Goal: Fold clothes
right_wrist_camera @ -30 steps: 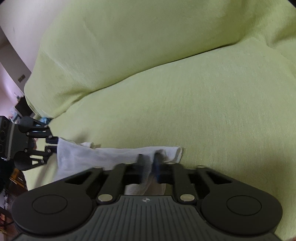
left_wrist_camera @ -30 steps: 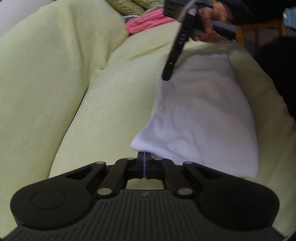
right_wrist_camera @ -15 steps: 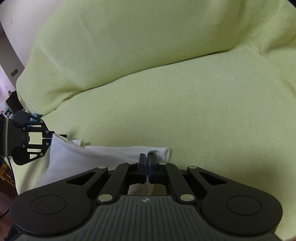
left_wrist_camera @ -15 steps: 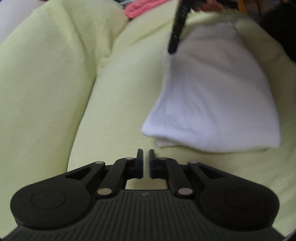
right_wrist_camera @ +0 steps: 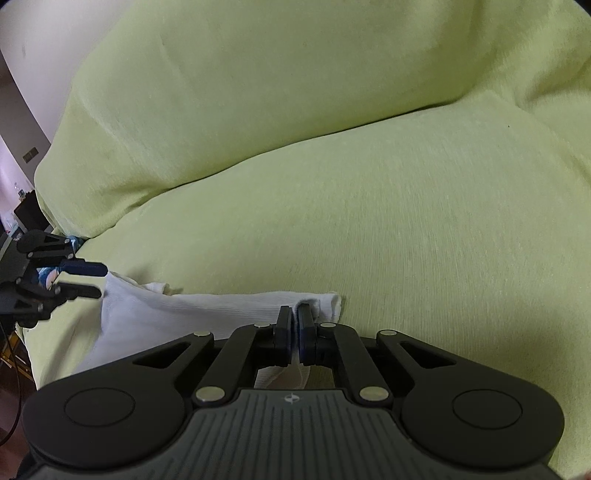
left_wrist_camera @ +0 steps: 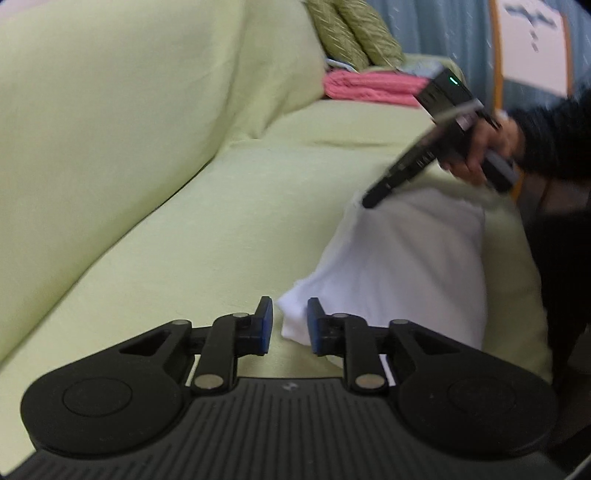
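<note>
Hiding garment edge, right tool clamped

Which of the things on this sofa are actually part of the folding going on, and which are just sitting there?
Part of the job:
- white garment
- left claw, open, off the cloth
- right claw, shut on the garment's edge
- sofa, the work surface

Just lying about:
- pink cloth
- green patterned cushions

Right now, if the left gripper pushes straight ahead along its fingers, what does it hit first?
Probably the near corner of the folded white cloth: it lies just past the left gripper, whose jaws have just been opening with nothing between them. The sofa seat sits beneath; depth is unclear.
</note>
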`<act>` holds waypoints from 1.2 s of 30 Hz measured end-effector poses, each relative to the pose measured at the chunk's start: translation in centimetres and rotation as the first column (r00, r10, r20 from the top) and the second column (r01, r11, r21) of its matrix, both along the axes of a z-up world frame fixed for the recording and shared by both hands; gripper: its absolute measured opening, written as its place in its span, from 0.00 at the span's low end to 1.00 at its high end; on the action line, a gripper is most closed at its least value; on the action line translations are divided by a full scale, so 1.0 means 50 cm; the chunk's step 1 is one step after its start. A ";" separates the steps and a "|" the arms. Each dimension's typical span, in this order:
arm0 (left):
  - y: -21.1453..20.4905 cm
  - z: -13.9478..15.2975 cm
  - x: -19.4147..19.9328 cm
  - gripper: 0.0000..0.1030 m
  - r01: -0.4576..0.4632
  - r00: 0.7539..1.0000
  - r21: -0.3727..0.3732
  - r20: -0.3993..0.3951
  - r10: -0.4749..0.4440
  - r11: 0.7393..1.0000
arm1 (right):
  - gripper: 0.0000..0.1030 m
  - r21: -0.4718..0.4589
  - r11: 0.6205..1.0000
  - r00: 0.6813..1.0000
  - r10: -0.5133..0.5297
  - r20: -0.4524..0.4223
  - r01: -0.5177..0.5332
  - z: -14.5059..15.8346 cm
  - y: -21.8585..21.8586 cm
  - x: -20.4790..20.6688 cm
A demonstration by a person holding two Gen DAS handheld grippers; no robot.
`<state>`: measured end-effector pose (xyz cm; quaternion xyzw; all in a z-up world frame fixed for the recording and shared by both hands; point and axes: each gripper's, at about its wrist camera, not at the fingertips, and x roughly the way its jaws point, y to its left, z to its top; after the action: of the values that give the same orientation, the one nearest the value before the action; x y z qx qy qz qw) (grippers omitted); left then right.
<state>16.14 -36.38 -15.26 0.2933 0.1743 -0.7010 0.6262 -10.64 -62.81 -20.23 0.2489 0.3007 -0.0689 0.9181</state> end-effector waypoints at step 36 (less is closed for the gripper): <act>-0.043 -0.025 -0.013 0.05 -0.162 0.985 0.046 -0.046 0.165 0.986 | 0.01 -0.214 0.977 1.000 0.006 -0.014 -0.009 0.003 0.030 0.020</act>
<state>15.50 -38.53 -16.51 0.2736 0.2282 -0.6505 0.6707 -9.66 -61.30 -20.07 0.1471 0.2984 -0.0992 0.9378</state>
